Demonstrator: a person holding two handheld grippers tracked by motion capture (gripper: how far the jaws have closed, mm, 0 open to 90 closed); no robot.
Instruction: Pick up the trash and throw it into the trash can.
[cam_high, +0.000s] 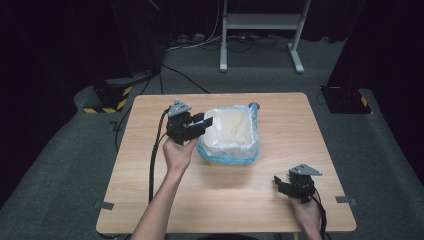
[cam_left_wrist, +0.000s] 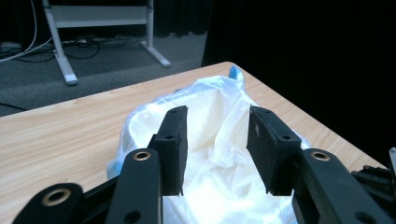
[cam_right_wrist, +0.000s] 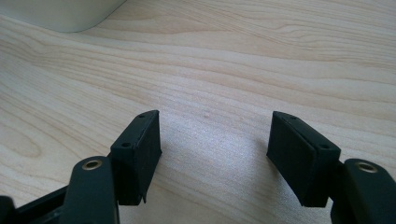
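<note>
Left tongs (cam_high: 204, 123) gape at the rim of the white bin with its thin plastic bag (cam_high: 230, 131); right tongs (cam_high: 281, 185) gape nearby. Bag looks fitted, maybe needs tidying.

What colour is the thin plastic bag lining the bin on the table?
The translucent white plastic bag has a pale blue edge; the high view shows it best.

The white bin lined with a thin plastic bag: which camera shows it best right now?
The high view: the whole white bin lined with a thin plastic bag shows on the wooden table, with the left gripper at its rim. The left gripper view gives a close look at the bag. The right gripper view catches one pale corner.
</note>
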